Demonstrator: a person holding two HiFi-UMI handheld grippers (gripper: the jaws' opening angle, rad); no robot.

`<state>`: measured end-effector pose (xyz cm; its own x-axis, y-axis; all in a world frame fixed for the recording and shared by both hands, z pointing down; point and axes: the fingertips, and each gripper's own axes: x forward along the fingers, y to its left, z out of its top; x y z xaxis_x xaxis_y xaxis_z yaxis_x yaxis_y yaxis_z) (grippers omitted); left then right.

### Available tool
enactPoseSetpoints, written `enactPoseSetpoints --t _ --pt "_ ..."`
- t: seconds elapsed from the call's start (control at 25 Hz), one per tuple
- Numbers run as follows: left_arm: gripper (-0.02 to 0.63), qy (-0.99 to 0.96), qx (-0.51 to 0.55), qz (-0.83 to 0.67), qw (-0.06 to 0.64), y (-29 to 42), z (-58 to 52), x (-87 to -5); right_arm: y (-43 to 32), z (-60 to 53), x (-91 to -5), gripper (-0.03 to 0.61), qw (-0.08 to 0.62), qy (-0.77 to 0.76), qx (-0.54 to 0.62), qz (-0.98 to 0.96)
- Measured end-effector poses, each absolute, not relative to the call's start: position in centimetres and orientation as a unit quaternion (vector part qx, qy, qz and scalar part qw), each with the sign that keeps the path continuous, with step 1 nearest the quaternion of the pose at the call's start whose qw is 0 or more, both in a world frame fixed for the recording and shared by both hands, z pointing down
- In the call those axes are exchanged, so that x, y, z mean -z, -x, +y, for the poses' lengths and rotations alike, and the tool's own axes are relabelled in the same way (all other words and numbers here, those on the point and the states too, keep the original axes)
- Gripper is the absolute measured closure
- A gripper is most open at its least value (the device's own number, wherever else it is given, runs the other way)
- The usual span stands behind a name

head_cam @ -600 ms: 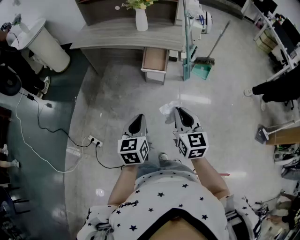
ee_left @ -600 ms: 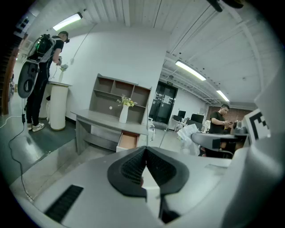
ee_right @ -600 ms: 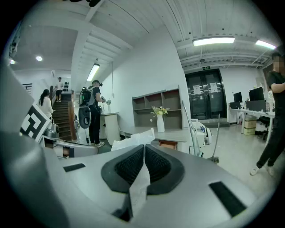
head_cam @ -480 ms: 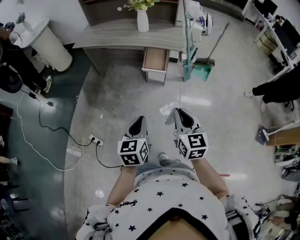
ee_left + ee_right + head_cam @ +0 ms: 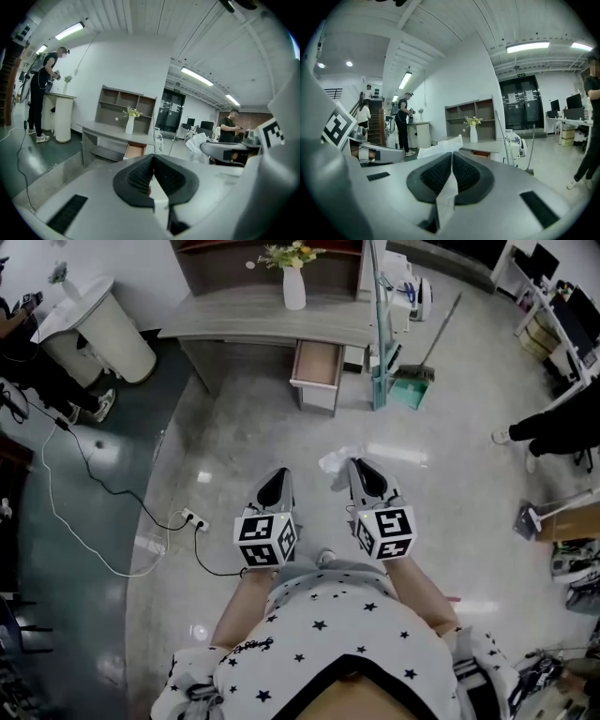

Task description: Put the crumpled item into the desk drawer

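Note:
My right gripper (image 5: 349, 465) is shut on the crumpled white paper (image 5: 335, 461), which sticks out left of its tip; in the right gripper view the paper (image 5: 440, 149) rises above the jaws and a strip hangs between the pads. Beside it, my left gripper (image 5: 279, 476) is shut with nothing in it, its jaws (image 5: 153, 159) pressed together. Ahead stands the grey desk (image 5: 253, 320) with its drawer (image 5: 317, 368) pulled open, wooden inside showing. The drawer (image 5: 135, 150) also shows past the left jaws. Both grippers hang over the floor, well short of the desk.
A white vase with flowers (image 5: 294, 287) stands on the desk. A broom and green dustpan (image 5: 412, 381) lean right of the drawer. A white bin (image 5: 108, 329) stands at left, with a cable and power strip (image 5: 190, 519) on the floor. A person's legs (image 5: 553, 427) are at right.
The desk and drawer have shifted lower and slightly right in the head view, so I have come closer. Both grippers keep their pose, the right one still holding the paper.

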<state>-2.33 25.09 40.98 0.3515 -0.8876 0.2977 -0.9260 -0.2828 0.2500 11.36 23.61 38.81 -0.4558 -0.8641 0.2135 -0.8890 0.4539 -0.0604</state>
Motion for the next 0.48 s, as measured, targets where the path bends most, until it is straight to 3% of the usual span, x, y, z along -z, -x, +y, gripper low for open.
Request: enactPoseSetpoints --t 0.48 --pt "0.601 -0.794 -0.043 -0.574 0.195 0.8 24.7 -40.9 -12.0 22.9 -39.3 0.574 0.072 -0.500 -0.086 -0.859"
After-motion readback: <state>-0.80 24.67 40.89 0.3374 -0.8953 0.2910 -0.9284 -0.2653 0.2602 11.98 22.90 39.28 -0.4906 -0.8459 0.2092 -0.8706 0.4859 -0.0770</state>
